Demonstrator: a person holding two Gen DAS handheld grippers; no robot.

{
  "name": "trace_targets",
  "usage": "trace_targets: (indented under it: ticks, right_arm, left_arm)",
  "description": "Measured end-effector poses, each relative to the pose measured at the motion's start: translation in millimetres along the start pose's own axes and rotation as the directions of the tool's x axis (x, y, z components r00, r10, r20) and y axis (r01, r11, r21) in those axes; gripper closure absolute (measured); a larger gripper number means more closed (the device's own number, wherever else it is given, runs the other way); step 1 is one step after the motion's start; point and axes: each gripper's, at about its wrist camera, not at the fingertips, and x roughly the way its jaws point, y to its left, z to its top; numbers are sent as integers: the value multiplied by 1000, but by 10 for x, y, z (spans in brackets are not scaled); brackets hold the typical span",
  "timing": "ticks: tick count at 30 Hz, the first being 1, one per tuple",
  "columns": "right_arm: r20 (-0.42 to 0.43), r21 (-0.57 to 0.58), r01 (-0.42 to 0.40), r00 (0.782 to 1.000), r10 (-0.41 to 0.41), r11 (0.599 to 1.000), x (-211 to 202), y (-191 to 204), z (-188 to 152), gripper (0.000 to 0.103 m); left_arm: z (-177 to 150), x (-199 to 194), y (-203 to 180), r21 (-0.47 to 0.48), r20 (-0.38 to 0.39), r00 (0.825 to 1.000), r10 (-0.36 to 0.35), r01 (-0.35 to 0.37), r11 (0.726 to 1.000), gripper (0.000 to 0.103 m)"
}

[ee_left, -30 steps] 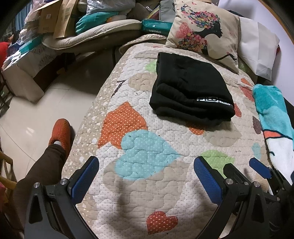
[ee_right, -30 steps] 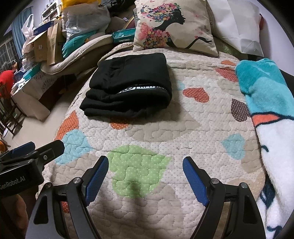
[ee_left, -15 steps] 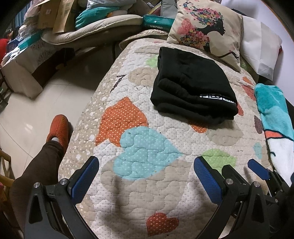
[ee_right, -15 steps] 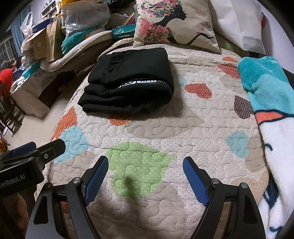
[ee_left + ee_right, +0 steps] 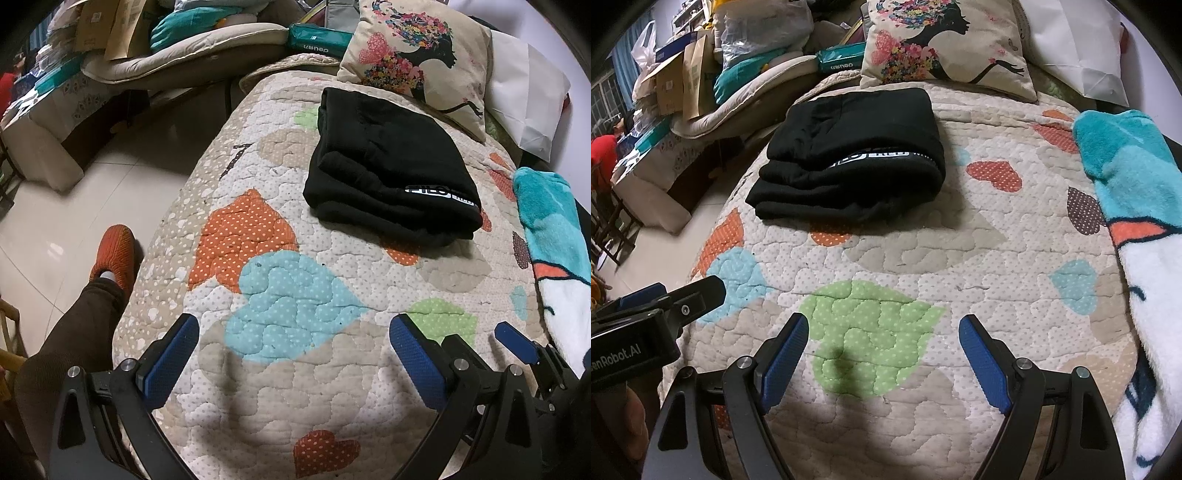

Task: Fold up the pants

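Observation:
The black pants (image 5: 388, 173) lie folded into a thick rectangle on the heart-patterned quilt (image 5: 288, 295), a white-lettered waistband on the near right edge. They also show in the right wrist view (image 5: 853, 155). My left gripper (image 5: 295, 343) is open and empty, hovering over the quilt's near part, well short of the pants. My right gripper (image 5: 882, 339) is open and empty, over a green heart, also apart from the pants. The left gripper's body shows at the left edge of the right wrist view (image 5: 657, 310).
A flower-woman cushion (image 5: 413, 55) and a white bag (image 5: 524, 103) stand behind the pants. A teal and white fleece blanket (image 5: 1137, 236) lies along the quilt's right side. The bed's left edge drops to tiled floor (image 5: 55, 221), with my leg and orange slipper (image 5: 114, 254). Clutter is piled beyond.
Both grippers have drawn back slightly and tilted, so the pants sit a bit higher in both views. The pants have not moved. Both jaws stay open.

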Motion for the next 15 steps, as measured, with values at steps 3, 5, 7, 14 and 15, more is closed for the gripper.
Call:
trace_targets:
  ticks: [3, 5, 7, 14, 15]
  right_arm:
    - [-4, 0, 4, 1000, -4, 1000, 14, -4, -3, 15]
    - [-5, -1, 10, 1000, -10, 1000, 22, -3, -4, 15]
    - [-3, -4, 20, 1000, -20, 1000, 29, -5, 2, 15]
    - [20, -40, 56, 998, -56, 998, -3, 19, 12, 15]
    - [25, -47, 62, 998, -61, 997, -12, 26, 12, 15]
  left_arm:
    - [11, 10, 7, -5, -3, 1000, -2, 2, 1000, 0]
    - [24, 23, 20, -7, -3, 1000, 2, -2, 1000, 0]
    - [32, 39, 37, -9, -5, 1000, 6, -6, 1000, 0]
    - [65, 73, 45, -1, -7, 1000, 25, -25, 1000, 0]
    - [76, 75, 31, 5, -5, 1000, 26, -26, 1000, 0]
